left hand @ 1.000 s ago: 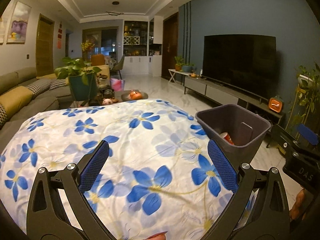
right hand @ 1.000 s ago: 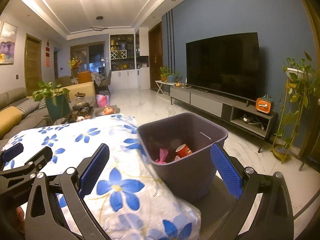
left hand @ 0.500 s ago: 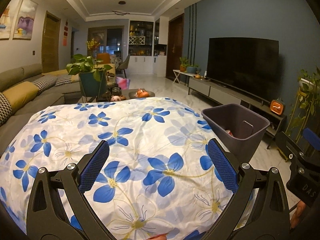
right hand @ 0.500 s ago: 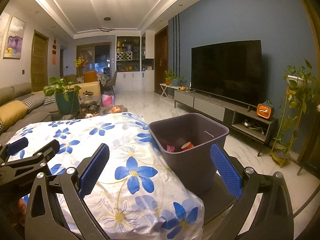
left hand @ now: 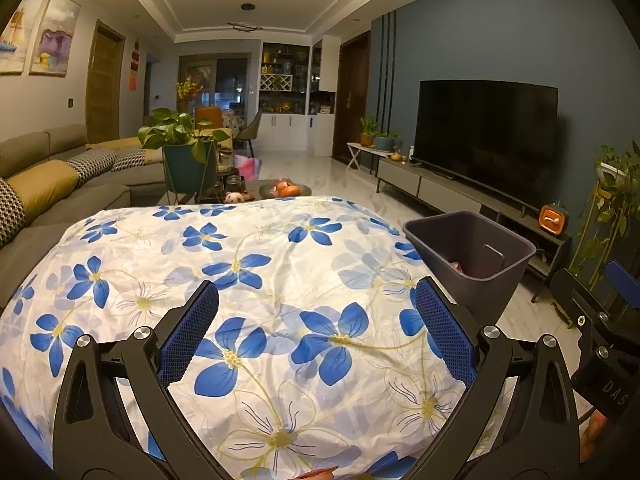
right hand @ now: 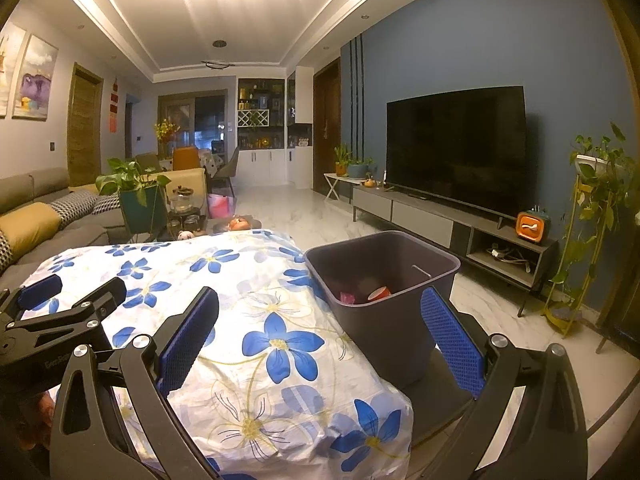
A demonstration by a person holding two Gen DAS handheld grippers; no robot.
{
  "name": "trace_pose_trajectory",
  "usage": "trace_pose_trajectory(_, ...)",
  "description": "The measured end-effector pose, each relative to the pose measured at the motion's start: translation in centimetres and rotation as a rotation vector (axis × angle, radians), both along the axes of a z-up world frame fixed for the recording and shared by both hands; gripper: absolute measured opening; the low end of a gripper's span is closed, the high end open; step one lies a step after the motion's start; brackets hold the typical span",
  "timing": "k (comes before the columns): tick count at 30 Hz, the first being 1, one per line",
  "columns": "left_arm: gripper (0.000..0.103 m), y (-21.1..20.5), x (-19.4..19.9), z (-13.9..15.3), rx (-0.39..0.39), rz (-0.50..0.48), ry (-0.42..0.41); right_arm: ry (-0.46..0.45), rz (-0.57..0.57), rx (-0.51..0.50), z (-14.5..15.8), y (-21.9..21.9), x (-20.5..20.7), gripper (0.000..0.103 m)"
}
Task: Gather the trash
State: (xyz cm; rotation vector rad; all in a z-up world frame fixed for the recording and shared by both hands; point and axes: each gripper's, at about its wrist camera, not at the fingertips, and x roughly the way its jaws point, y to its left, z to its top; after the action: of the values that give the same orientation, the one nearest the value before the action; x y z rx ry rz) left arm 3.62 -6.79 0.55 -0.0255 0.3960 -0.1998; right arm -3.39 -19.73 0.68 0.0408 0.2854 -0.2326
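A dark grey trash bin (left hand: 472,252) (right hand: 384,280) stands at the right edge of a table draped in a white cloth with blue flowers (left hand: 248,280) (right hand: 240,312). Inside it lie a red cup (right hand: 379,293) and a pink wrapper (right hand: 347,297). My left gripper (left hand: 316,332) is open and empty above the cloth, left of the bin. My right gripper (right hand: 320,336) is open and empty, in front of the bin. Each gripper shows at the edge of the other's view.
A grey sofa with yellow cushions (left hand: 44,184) runs along the left. A potted plant (left hand: 184,152) and a low table with jars stand beyond the cloth. A TV (right hand: 456,148) on a low cabinet lines the right wall, with a plant stand (right hand: 592,216) beside it.
Both grippers have pulled back and risen from the bin; it looks smaller and farther now. Both stay open and empty.
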Motion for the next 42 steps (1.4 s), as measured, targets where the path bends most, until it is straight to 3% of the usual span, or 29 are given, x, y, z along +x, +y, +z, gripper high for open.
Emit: trace_pose_trajectory(42, 0.097, 0.14, -0.28, 0.25, -0.002, 0.007, -0.003, -0.004, 0.003, 0.004, -0.10, 0.04, -0.10, 0.097)
